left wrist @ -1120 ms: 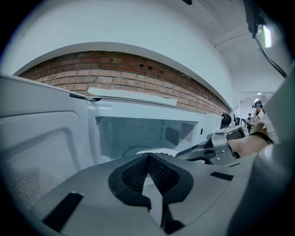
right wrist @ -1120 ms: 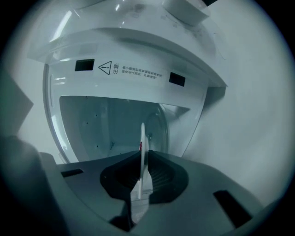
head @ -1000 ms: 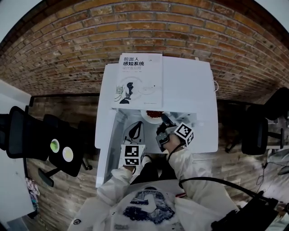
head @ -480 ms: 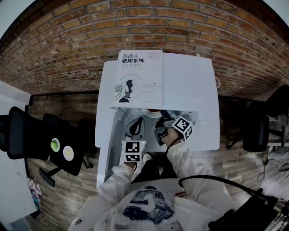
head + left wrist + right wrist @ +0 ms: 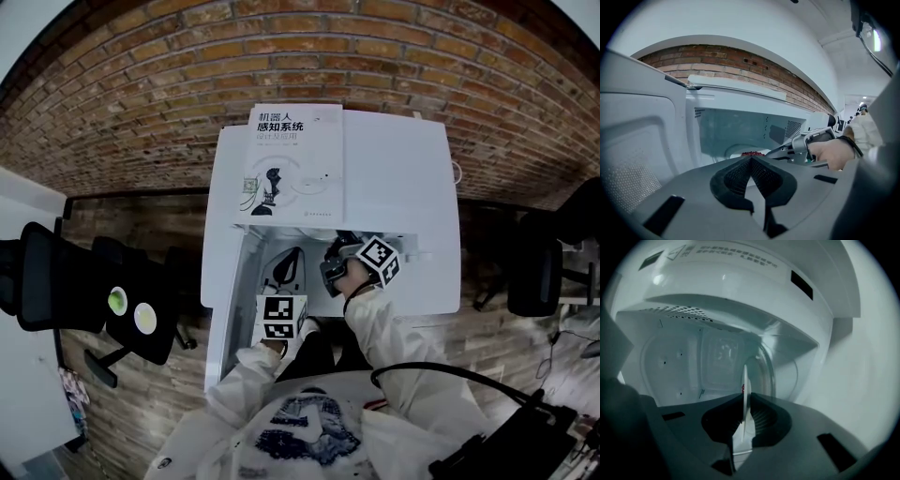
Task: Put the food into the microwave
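Note:
The white microwave (image 5: 398,178) stands open, its door (image 5: 221,309) swung to the left. My right gripper (image 5: 744,401) is shut on the rim of a white plate (image 5: 745,380), which I see edge-on inside the cavity above the glass turntable (image 5: 765,373). In the left gripper view the red food (image 5: 752,153) lies on that plate inside the oven, and the right gripper (image 5: 806,146) reaches in from the right. From the head view the right gripper (image 5: 334,251) sits at the oven's mouth and the plate is hidden. My left gripper (image 5: 751,161) hangs shut and empty before the opening (image 5: 286,269).
A large book (image 5: 295,159) lies on top of the microwave. A brick wall (image 5: 281,56) runs behind it. Black office chairs stand at the left (image 5: 56,281) and right (image 5: 536,274). The open door (image 5: 642,140) fences off the left side.
The right gripper has carried the plate forward into the microwave; the red food that showed in the head view is now hidden under the oven's top. The left gripper stayed put.

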### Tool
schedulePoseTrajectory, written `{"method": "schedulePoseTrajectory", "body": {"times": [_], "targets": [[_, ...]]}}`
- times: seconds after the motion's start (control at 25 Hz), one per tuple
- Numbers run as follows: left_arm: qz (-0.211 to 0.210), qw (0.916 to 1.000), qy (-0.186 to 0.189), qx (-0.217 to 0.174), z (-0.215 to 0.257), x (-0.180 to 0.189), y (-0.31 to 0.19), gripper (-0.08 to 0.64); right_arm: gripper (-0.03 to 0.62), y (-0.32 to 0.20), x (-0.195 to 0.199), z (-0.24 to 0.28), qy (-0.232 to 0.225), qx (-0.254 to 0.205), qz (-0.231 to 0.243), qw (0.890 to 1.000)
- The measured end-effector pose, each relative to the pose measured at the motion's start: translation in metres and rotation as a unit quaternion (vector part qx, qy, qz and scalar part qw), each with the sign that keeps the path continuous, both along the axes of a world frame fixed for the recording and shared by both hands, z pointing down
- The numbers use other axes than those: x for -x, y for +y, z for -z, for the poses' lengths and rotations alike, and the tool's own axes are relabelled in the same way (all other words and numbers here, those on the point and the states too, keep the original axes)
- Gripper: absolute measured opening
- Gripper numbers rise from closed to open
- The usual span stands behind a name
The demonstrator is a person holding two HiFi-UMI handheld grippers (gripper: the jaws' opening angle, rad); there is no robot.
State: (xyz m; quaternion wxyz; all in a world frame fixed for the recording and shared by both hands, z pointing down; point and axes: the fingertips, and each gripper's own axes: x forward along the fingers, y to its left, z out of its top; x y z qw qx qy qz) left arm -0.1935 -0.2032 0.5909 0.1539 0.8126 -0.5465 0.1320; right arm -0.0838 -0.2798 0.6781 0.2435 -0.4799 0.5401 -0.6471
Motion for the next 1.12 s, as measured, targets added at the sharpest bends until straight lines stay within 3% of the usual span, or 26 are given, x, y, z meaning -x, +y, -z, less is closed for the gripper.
{"method": "schedulePoseTrajectory", "body": {"times": [0.44,0.8,0.88,0.96,1.12], "targets": [[-0.014,0.9997,0.007,0.017,-0.006,-0.004,0.008,0.008,0.029,-0.011,-0.003,0.003,0.052,-0.011,-0.004,0.999],[-0.022,0.9997,0.005,0.010,-0.008,-0.008,0.012,0.008,0.032,-0.010,-0.013,0.001,0.127,0.002,-0.004,0.992],[-0.027,0.9995,0.007,0.017,-0.010,-0.011,0.016,0.008,0.043,-0.011,-0.014,0.003,0.135,-0.003,-0.004,0.991],[-0.033,0.9990,0.007,0.029,-0.012,-0.013,0.021,0.008,0.094,-0.013,-0.013,0.006,0.135,-0.009,-0.005,0.991],[-0.035,0.9991,0.007,0.022,-0.013,-0.013,0.022,0.008,0.118,-0.012,-0.018,0.008,0.151,-0.005,-0.012,0.988]]}}
